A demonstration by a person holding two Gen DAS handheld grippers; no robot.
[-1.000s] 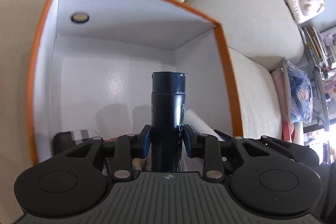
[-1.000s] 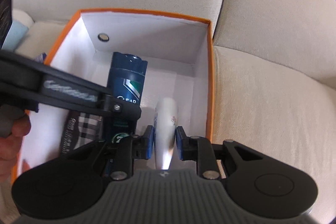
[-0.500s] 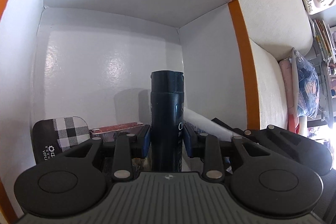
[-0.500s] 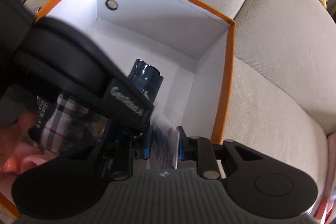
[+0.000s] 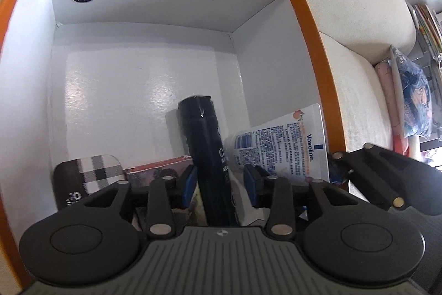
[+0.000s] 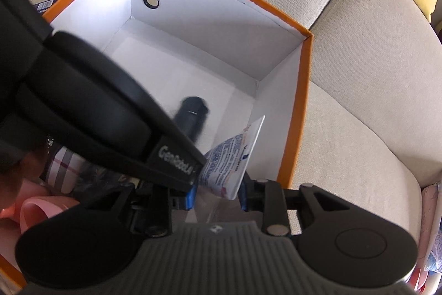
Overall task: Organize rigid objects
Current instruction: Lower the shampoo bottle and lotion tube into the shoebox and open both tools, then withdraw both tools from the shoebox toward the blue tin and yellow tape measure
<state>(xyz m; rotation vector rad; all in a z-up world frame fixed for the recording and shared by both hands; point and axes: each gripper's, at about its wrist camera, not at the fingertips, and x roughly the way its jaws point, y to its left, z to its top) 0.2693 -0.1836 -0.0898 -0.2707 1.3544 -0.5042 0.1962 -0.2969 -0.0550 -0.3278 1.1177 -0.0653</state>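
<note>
Sofa is carrying the orange-rimmed cardboard box, white inside, and both grippers are reaching down into it. Box is already holding several items w/ bare floor showing toward the back: dark shampoo bottle lying mid-floor, cap pointing at far wall; Vaseline tube leaning beside it against the right wall; plaid case and a reddish flat pkg at the near left.

Left gripper: jaws have just been opening, now spread, bottle between them but pads not pressing. Right gripper: jaws likewise just been opening, tube tilting loose between them, no real pinch.

Judgement: these two drops are basically finishing. Can't tell whether more items are waiting outside the box.
</note>
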